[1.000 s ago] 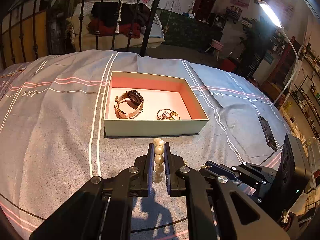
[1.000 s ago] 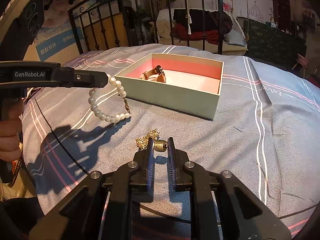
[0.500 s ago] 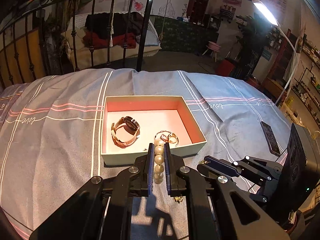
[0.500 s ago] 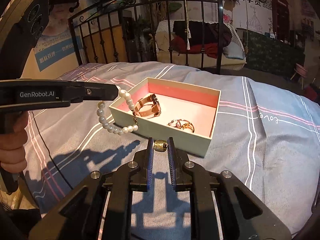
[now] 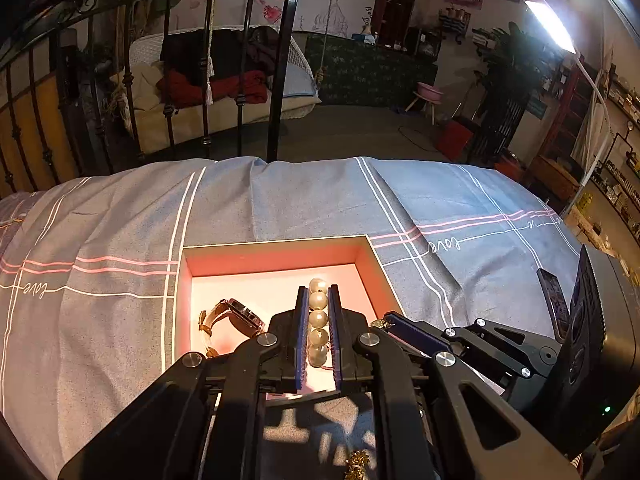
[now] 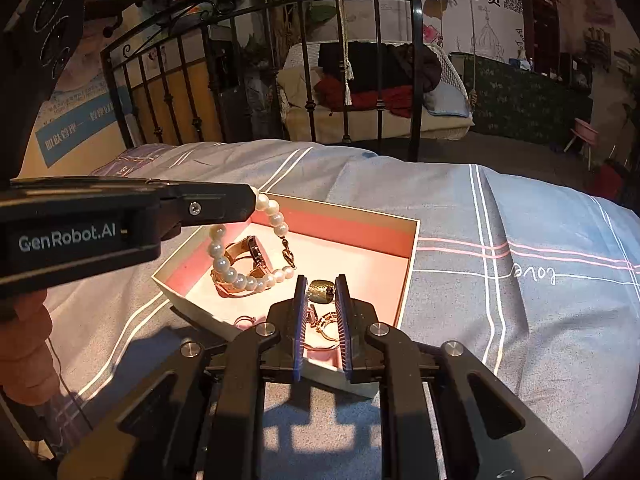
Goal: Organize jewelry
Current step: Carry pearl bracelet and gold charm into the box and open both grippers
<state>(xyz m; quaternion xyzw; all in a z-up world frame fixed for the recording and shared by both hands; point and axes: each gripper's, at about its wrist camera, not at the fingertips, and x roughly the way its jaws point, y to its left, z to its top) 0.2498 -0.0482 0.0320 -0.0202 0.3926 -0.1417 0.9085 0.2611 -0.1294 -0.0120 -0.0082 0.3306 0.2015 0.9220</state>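
Note:
An open pale-green box (image 5: 276,256) with a pink inside lies on the grey striped bedspread. My left gripper (image 5: 318,292) is shut on a pearl bracelet (image 5: 318,320) and hovers over the box. In the right wrist view the pearl bracelet (image 6: 236,276) hangs in a loop from the left gripper (image 6: 250,200) above a rose-gold watch (image 6: 250,252). My right gripper (image 6: 320,284) is shut on a gold bead ornament (image 6: 320,291) over the box's near part, above some gold rings (image 6: 324,324). The watch (image 5: 236,320) also shows in the left wrist view.
A dark phone (image 5: 554,304) lies on the bedspread to the right. A black iron bed frame (image 5: 280,80) rises behind the bed. A person's hand (image 6: 24,344) holds the left gripper's handle. A gold trinket (image 5: 357,462) dangles low under the grippers.
Both grippers moved forward from in front of the box to above its inside, carrying the pearl bracelet and the gold ornament. Neither jaw opened.

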